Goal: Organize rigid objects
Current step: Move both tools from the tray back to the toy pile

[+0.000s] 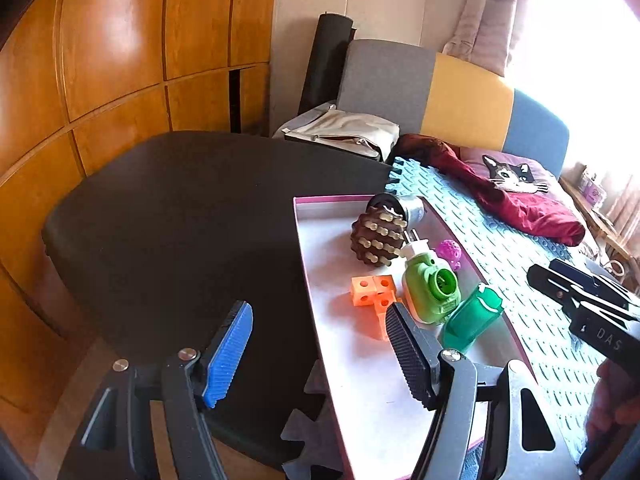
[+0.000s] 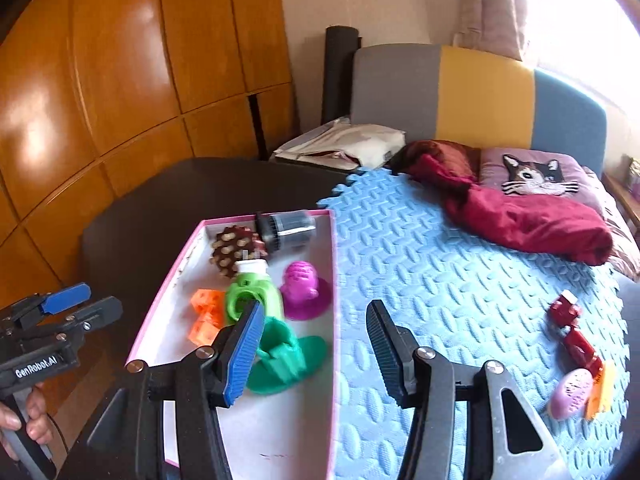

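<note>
While most toys are sitting in the tray (image 2: 332, 280), red toy (image 2: 576, 340) & pink obj (soap?) (image 2: 570, 394) are still waiting on mat (image 2: 420, 260); both grippers, left (image 1: 320, 356) & right (image 2: 316, 354), are hanging spread, empty.

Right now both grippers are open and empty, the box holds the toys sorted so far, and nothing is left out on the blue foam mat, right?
Not quite. The right wrist view shows a red toy and a pink oval piece left on the blue foam mat. The rest holds: left gripper and right gripper open, empty; toys in the box.

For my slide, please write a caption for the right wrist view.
Open right gripper above pink-rimmed tray of sorted toys; red toy remains on blue foam mat.
</note>
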A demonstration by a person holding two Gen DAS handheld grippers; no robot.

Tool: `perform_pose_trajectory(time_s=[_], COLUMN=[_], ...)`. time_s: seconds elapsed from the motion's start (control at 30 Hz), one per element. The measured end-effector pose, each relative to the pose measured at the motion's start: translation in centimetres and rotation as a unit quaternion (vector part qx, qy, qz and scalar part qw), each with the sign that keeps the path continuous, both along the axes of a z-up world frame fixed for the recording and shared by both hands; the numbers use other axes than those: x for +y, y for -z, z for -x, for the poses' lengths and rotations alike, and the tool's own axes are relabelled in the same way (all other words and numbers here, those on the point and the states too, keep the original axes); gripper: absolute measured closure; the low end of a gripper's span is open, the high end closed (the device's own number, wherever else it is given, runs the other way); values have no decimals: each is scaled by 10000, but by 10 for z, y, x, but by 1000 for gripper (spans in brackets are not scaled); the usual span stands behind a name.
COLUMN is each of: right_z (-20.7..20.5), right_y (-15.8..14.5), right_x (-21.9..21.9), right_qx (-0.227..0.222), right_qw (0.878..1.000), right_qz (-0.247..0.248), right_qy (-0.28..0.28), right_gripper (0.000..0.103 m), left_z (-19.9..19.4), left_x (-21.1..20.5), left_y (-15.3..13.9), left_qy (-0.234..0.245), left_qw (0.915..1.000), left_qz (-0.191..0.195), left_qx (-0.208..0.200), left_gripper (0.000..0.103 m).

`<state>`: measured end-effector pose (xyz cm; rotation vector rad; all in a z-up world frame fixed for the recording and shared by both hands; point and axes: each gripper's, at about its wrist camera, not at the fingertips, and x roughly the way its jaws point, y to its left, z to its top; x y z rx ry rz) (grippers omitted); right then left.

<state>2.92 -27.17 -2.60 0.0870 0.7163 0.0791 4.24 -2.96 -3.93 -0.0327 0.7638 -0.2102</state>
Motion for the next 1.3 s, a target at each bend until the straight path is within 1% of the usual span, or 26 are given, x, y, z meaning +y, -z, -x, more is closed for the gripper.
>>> perform_pose_trajectory(time_s=[0.17,0.4,0.57,0.7,0.77,0.87,0.9,0.97,1.13,1.3], right_z=[11,31,50,68,78,86,89,93,95,98], right_y=[1,-1,-4,2,10,17,15,13,12,14], right_x=[-31,-97,-155,-197,-216,-240,-246,-249,-251,-263], right_qx=[33,66,12,-47,-42,127,21,-50,-65,-38], right_qw=[9995,9939,9828,9682,9602,9489,9474,9449,9435,9354], right_qz=[124,355,477,547,444,8,-177,-245,-368,-564], right_qy=[291,1040,1782,2442,2756,3155,3196,3264,3293,3492], right_gripper=[49,49,49,49,49,49,49,49,49,49], left_z=[4,7,9,11,11,12,12,13,14,12], left_x=[-7,-24,-43,-60,-71,-87,-93,-104,-136,-168], left_y=[-6,-16,-22,-27,-30,-33,-34,-36,-35,-31], left_qy=[105,372,606,817,937,1105,1167,1285,1586,1886], left_qw=[9999,9989,9974,9956,9945,9926,9917,9901,9854,9799], left_qz=[-40,-143,-213,-260,-288,-318,-342,-375,-483,-563], left_qx=[-106,-252,-315,-368,-374,-390,-408,-427,-399,-325], left_gripper=[32,31,31,31,31,31,31,31,31,31])
